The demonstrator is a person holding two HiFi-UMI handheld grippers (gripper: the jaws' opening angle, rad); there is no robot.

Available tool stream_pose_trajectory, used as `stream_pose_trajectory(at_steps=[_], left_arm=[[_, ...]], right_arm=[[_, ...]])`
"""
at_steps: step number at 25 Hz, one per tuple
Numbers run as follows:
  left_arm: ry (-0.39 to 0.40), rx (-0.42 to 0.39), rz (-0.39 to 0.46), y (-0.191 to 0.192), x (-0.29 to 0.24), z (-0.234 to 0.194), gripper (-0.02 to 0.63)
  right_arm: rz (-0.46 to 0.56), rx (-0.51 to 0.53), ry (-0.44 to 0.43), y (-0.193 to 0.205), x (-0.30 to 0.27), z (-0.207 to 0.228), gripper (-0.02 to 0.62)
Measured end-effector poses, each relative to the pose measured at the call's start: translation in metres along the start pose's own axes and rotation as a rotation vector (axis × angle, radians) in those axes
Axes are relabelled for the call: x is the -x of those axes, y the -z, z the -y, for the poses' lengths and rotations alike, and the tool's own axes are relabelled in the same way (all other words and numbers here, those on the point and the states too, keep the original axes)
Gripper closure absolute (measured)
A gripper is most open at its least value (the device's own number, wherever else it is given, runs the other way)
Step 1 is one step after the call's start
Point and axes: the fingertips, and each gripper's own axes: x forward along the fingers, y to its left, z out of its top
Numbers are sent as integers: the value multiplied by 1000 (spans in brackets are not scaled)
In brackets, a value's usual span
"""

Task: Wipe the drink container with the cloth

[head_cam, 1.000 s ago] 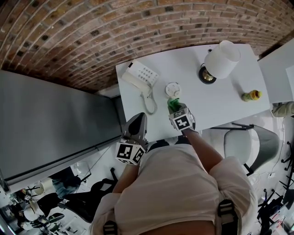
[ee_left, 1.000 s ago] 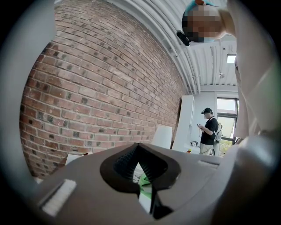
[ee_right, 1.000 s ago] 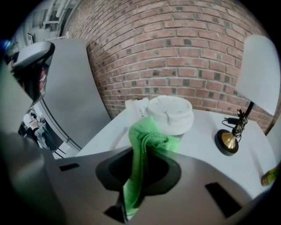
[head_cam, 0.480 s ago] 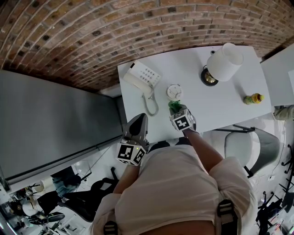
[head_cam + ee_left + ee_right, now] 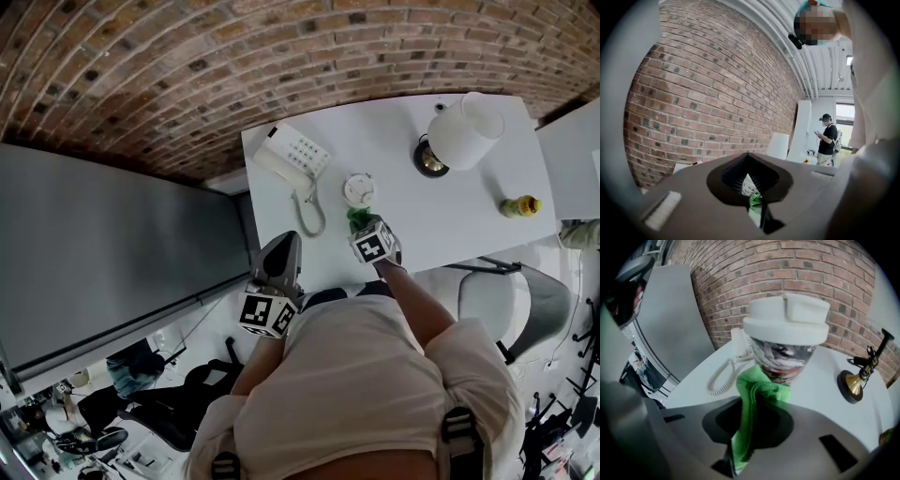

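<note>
The drink container (image 5: 785, 333), a patterned tumbler with a white lid, stands upright on the white table (image 5: 469, 225) just beyond the front edge, seen from above as a white disc (image 5: 357, 190). My right gripper (image 5: 752, 425) is shut on a green cloth (image 5: 757, 394), whose folded end is pressed against the tumbler's lower side. From the head view the cloth (image 5: 356, 219) lies between the right gripper (image 5: 363, 228) and the lid. My left gripper (image 5: 280, 249) hangs off the table's near left corner, jaws together with nothing in them, also shown in its own view (image 5: 749, 185).
A white corded phone (image 5: 291, 155) lies left of the tumbler, its coiled cord (image 5: 309, 211) running toward the front edge. A lamp with a white shade (image 5: 464, 127) and brass base (image 5: 853, 385) stands at right, a small yellow bottle (image 5: 518, 205) further right. Chair (image 5: 511, 295) below the table.
My right gripper has carried the green cloth a little closer to the tumbler. The left gripper has stayed where it was.
</note>
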Motion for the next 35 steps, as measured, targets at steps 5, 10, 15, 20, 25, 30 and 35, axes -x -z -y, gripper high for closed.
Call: stream_pose_trajectory(at_steps=[5, 10, 15, 20, 25, 30, 35], left_arm=[[-16, 4, -4, 0, -1, -7, 606], [-34, 8, -10, 1, 2, -11, 606], [-44, 8, -10, 2, 4, -15, 606], [-44, 9, -7, 2, 6, -17, 606], [-34, 7, -5, 2, 5, -15, 606], [-15, 5, -1, 1, 3, -10, 606], [1, -2, 9, -3, 3, -5, 606]], right_arm=[[-39, 3, 0, 8, -14, 3, 554], [-76, 15, 6, 21, -28, 8, 554], [-78, 15, 6, 20, -35, 9, 554], [-84, 13, 7, 22, -43, 7, 554], [-93, 6, 9, 23, -42, 6, 554], [-76, -4, 10, 23, -29, 4, 554], [-39, -12, 1, 24, -8, -5, 554]])
